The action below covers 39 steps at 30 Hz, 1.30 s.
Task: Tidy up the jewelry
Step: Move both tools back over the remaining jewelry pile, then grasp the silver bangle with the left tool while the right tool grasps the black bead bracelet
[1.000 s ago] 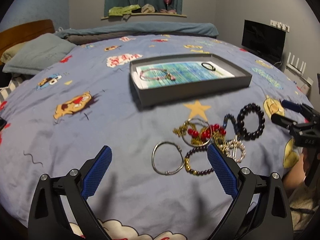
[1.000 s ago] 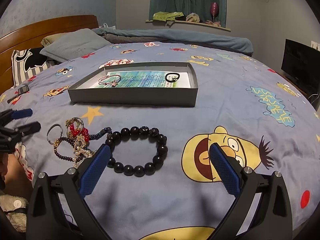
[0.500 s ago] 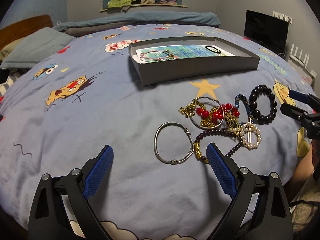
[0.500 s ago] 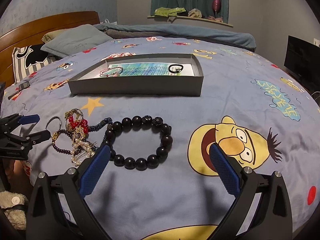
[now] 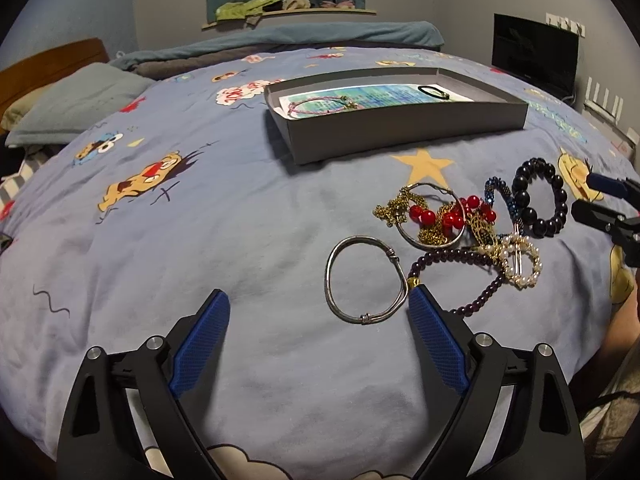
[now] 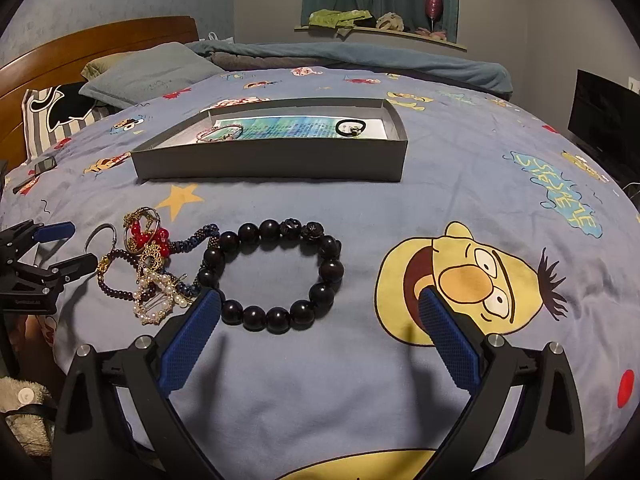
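Bedspread cushions a stiff, light silver bangle (image 5: pixel 365 280); the left hand-held gripper (image 5: pixel 318 336), closing but empty, should pinch its thin rim.

Only one text can be read — the letters "SESAME" (image 6: pixel 560 196) printed on the bed cover near its right edge; other print is too small.

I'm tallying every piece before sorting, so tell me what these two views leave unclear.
- Tangled pile of gold chain and red beads: the pieces overlap, so their count is unclear in both views.
- Purple bead strand: left wrist view, its near end is hidden by the left claw finger.
- Grey cardboard tray: right wrist view, the near wall hides part of its floor.
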Tool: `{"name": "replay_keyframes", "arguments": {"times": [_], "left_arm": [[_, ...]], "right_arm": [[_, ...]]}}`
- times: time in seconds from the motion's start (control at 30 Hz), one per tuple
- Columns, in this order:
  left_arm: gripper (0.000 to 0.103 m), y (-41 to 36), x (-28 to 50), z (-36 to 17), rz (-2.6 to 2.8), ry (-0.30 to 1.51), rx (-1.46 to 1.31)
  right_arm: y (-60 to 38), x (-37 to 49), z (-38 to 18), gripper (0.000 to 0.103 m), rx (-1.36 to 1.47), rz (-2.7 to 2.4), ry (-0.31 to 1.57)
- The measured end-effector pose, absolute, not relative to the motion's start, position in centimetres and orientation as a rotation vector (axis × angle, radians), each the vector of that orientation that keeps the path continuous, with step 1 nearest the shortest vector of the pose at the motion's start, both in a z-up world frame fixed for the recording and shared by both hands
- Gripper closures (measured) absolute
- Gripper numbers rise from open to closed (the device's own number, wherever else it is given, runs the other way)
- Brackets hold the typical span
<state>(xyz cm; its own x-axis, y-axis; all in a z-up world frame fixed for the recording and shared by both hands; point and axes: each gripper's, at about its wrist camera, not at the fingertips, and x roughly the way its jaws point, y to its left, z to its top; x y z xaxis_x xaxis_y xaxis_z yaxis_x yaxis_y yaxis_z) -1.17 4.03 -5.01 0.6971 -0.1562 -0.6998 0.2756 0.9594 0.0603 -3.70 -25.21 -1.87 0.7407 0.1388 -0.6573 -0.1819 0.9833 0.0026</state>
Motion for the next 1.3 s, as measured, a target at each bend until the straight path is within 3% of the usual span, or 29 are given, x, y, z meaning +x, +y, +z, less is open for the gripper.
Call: {"name": "replay_keyframes", "arguments": {"times": [0.5,0.6,0.63,0.7,0.93,1.0,1.13,1.23,1.27,1.3], "left_arm": [[0.02,2.3,-0.4,-5.6,-0.293,0.719,0.237],[0.033,2.2,-0.5,-5.8,-0.312,0.708,0.253],[0.046,2.1,-0.6,-5.8,-0.322,0.703,0.259],[0.055,2.0,-0.6,-5.6,-0.333,0.699,0.268],[0.055,3.2,-0.4,-4.9,-0.355,0.713,0.18],[0.055,3.6,-0.2,-4.7,-0.357,0.721,0.151],[0.055,4.0,0.1,-4.5,-0.358,0.732,0.12],[0.055,4.1,-0.1,-4.4,-0.362,0.735,0.11],[0.055,4.1,-0.1,-4.3,-0.363,0.734,0.108],[0.055,4.2,-0.2,-4.2,-0.363,0.732,0.107]], "right_arm": [[-25.0,-3.6,-2.1,0.009,-0.066,0.174,0.727],[-24.9,-3.4,-2.2,0.011,-0.067,0.177,0.731],[-25.0,-3.2,-2.3,0.012,-0.063,0.179,0.735],[-25.1,-2.9,-2.3,0.021,-0.051,0.177,0.745],[-25.4,-1.7,-2.3,0.039,-0.037,0.152,0.756],[-25.3,-1.2,-2.3,0.05,-0.049,0.147,0.76],[-25.4,-0.5,-3.0,0.062,-0.056,0.129,0.771],[-25.5,-0.4,-3.1,0.076,-0.052,0.136,0.768],[-25.5,-0.4,-2.9,0.086,-0.053,0.141,0.762],[-25.4,-0.5,-2.7,0.086,-0.057,0.144,0.757]]}}
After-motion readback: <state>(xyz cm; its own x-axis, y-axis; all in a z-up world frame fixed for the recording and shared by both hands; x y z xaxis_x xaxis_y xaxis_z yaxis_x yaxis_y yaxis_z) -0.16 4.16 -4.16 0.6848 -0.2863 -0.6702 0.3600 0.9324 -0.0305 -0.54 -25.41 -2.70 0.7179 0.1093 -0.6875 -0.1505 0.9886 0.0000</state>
